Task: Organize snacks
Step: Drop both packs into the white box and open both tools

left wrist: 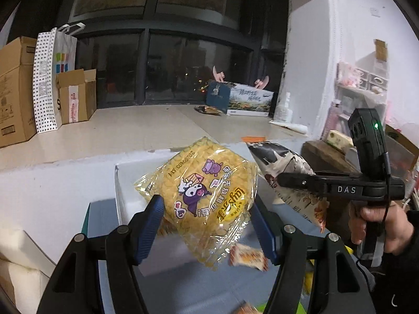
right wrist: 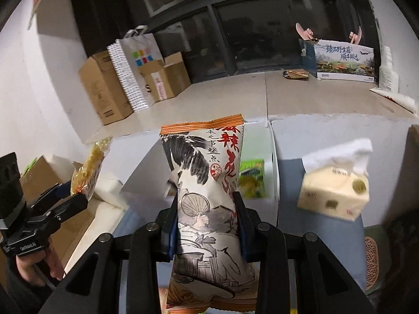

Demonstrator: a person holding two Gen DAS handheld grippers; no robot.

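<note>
Crinkly clear plastic is bulging between the left gripper (left wrist: 207, 225), clamping the yellow snack bag (left wrist: 207, 198); the right gripper (right wrist: 207, 225) is pinching the ink-print pouch (right wrist: 204, 198). Both are hanging near the white box (left wrist: 123, 183) (keep squeezes gentle, lower upright).

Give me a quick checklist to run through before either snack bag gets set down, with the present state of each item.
1. Left gripper has the yellow snack bag between its fingers: ok, bag is lifted and hanging between them.
2. Right gripper squeezes the white printed bag: ok, pinched at its waist.
3. The two bags are apart: cannot tell, their edges look close in the left view.
4. White box ahead is free to take a bag: cannot tell, its inside is mostly hidden.
5. Tissue pack is out of the way: ok, it is off to the right.
6. Small orange packet lies loose below: not ok, unsorted.
</note>
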